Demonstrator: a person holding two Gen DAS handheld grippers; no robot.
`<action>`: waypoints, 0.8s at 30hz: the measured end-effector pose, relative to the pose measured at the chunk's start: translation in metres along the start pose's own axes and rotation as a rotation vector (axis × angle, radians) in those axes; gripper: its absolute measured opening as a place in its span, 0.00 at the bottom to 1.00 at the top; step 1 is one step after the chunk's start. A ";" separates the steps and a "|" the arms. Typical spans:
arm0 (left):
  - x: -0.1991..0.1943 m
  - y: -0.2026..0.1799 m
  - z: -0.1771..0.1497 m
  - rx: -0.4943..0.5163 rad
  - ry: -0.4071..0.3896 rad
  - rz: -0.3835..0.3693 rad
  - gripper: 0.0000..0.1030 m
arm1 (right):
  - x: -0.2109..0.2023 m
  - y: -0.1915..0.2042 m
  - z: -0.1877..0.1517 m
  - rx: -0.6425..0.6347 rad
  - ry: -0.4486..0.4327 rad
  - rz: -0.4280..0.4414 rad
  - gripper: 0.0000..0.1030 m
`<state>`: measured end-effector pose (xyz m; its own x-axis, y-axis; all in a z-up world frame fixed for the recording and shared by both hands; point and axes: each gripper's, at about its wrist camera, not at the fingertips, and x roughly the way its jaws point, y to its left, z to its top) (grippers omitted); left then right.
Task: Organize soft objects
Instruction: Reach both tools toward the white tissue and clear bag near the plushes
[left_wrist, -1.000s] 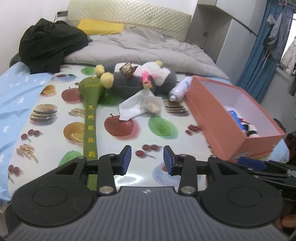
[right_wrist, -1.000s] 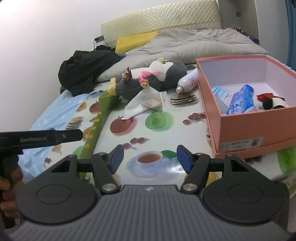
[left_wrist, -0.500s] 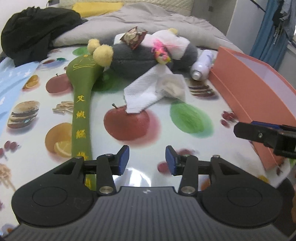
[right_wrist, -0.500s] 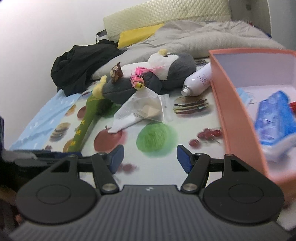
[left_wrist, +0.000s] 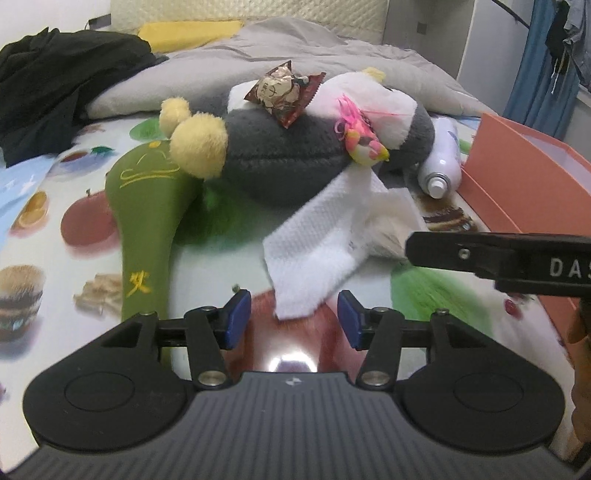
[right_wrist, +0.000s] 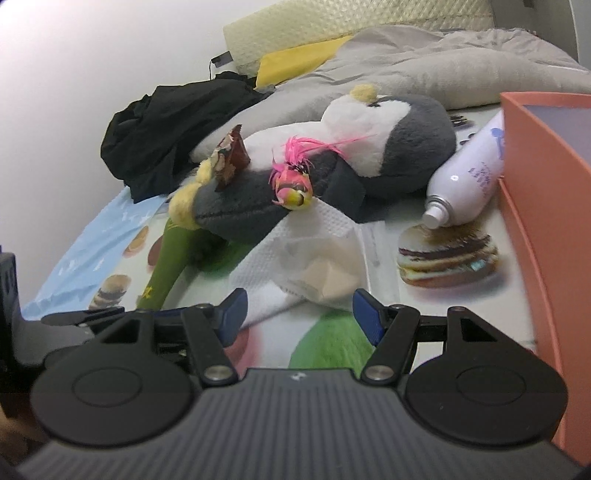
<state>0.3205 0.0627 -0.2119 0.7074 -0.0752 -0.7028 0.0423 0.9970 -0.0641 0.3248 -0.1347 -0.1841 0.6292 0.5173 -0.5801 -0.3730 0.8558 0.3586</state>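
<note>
both tools come in low over the white tissue (left_wrist: 325, 236) lying mid-bed against the grey plush penguin (left_wrist: 295, 162) — left tool (left_wrist: 293, 319) widening, right tool (right_wrist: 299, 314) apart, both empty — likely to lift it toward the orange box (right_wrist: 546, 206) at the bed's right edge.

1. The grey-and-white plush penguin (left_wrist: 295, 162) has a short, fuzzy pile; its yellow feet (left_wrist: 199, 147) look fluffier.
2. The white paper towel (left_wrist: 321, 251) is matt with an embossed, dimpled texture.
3. The brown snack wrapper (left_wrist: 284, 92) is crinkled glossy foil.
4. The long green fabric massage bat (left_wrist: 147, 221) is smooth matt cloth with yellow stitched characters.
5. The fruit-and-burger printed sheet (right_wrist: 443, 258) on the bed is slick and shiny, catching a glare spot.
6. The white spray bottle (right_wrist: 469, 177) is glossy, probably metal or plastic.
7. The salmon-orange cardboard box (right_wrist: 546, 206) is matt.
8. The small pink feathered bird toy (right_wrist: 293, 181) has wispy plumes.
9. The grey quilt (left_wrist: 332, 48) is soft, matt cloth.
</note>
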 end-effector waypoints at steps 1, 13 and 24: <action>0.004 0.000 0.001 -0.002 -0.001 -0.002 0.56 | 0.005 0.000 0.002 0.001 0.004 0.007 0.64; 0.021 0.007 0.001 -0.066 -0.005 -0.036 0.23 | 0.046 0.026 0.010 -0.179 0.043 -0.048 0.40; 0.000 0.006 -0.005 -0.173 -0.016 -0.040 0.03 | 0.026 0.030 0.004 -0.222 0.066 -0.099 0.04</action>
<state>0.3170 0.0683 -0.2161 0.7188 -0.1133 -0.6859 -0.0506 0.9755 -0.2142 0.3329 -0.0954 -0.1850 0.6272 0.4240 -0.6533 -0.4570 0.8796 0.1322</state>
